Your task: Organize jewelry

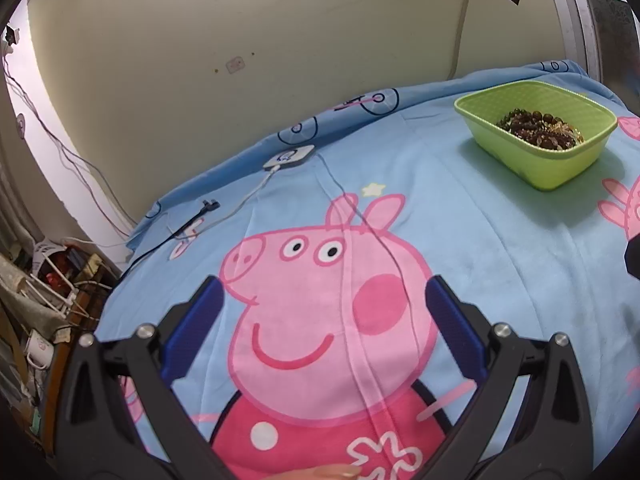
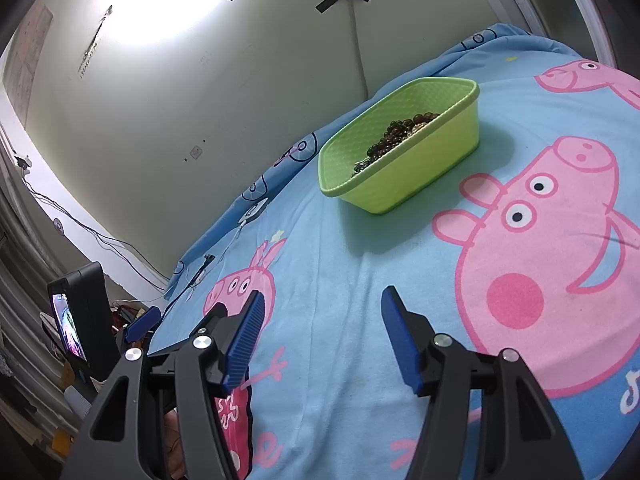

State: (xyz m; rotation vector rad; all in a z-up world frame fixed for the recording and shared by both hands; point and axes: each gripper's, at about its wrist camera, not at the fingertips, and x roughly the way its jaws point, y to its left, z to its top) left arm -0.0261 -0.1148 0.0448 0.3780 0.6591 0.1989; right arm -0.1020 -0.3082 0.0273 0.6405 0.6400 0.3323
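A lime-green plastic tub stands on a blue cartoon-pig bedsheet, at the far right of the left wrist view. It holds a heap of dark and amber bead jewelry. My left gripper is open and empty, low over the sheet, well short and left of the tub. In the right wrist view the tub sits ahead, with the beads inside. My right gripper is open and empty, short of the tub.
A small white device with a white cable lies near the sheet's far edge by the wall. A thin dark cable runs across the sheet. Clutter sits off the left edge. The left gripper's body with a screen shows at left.
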